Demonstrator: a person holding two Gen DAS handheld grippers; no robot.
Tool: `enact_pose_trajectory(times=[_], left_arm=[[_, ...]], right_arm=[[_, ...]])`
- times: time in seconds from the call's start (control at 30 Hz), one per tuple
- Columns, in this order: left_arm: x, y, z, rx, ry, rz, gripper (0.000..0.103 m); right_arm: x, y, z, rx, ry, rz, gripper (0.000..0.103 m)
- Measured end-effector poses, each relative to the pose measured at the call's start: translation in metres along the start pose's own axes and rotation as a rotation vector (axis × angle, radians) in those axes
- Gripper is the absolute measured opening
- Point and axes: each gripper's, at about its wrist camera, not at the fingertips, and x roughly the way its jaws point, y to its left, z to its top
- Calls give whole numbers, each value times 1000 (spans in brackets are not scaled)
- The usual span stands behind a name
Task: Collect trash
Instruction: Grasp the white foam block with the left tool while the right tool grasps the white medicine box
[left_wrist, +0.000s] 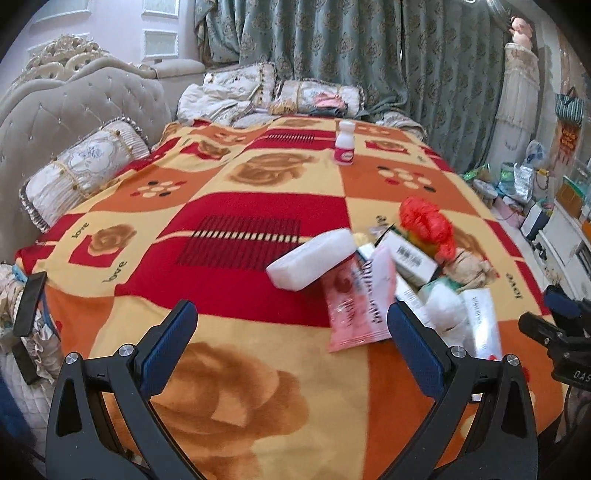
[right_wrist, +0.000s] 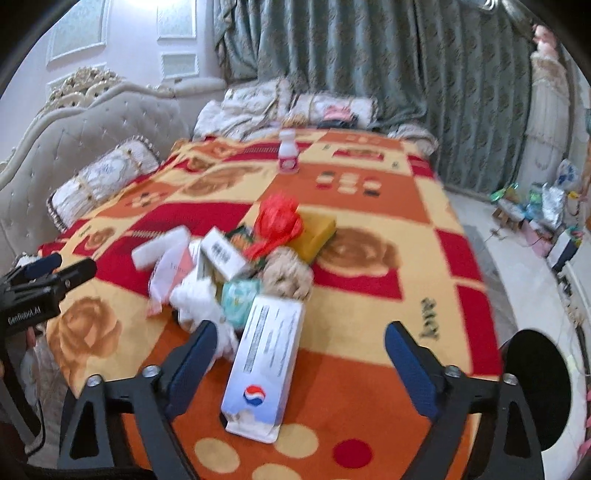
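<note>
A heap of trash lies on the patterned blanket (left_wrist: 229, 369): a white foam block (left_wrist: 312, 258), a pink wrapper (left_wrist: 356, 306), a red plastic bag (left_wrist: 428, 225), small boxes, crumpled tissue. My left gripper (left_wrist: 291, 339) is open and empty, just short of the pink wrapper. In the right wrist view the heap shows the red bag (right_wrist: 279, 219), a yellow sponge (right_wrist: 314, 236) and a white carton (right_wrist: 264, 362) nearest. My right gripper (right_wrist: 299, 365) is open, with the carton lying between its fingers on the blanket. A small white bottle (left_wrist: 345, 142) stands far back.
A tufted headboard (left_wrist: 74, 110) and a bolster pillow (left_wrist: 85, 166) are on the left. Folded bedding (left_wrist: 258, 96) and curtains are at the back. Floor clutter (left_wrist: 517, 184) lies right of the bed. A black round object (right_wrist: 535, 387) sits at the bed's right edge.
</note>
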Motion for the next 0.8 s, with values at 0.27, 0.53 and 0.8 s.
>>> enact_pose_trajectory(times=[0.27, 0.53, 0.8], left_arm=[[29, 13, 9, -5, 31, 2, 102], [55, 14, 20, 26, 26, 0, 102], [86, 3, 27, 125, 48, -17, 102]], right_arm=[[29, 2, -10, 6, 88, 54, 80], [44, 4, -13, 9, 129, 71, 80], [62, 4, -16, 23, 177, 78, 80]])
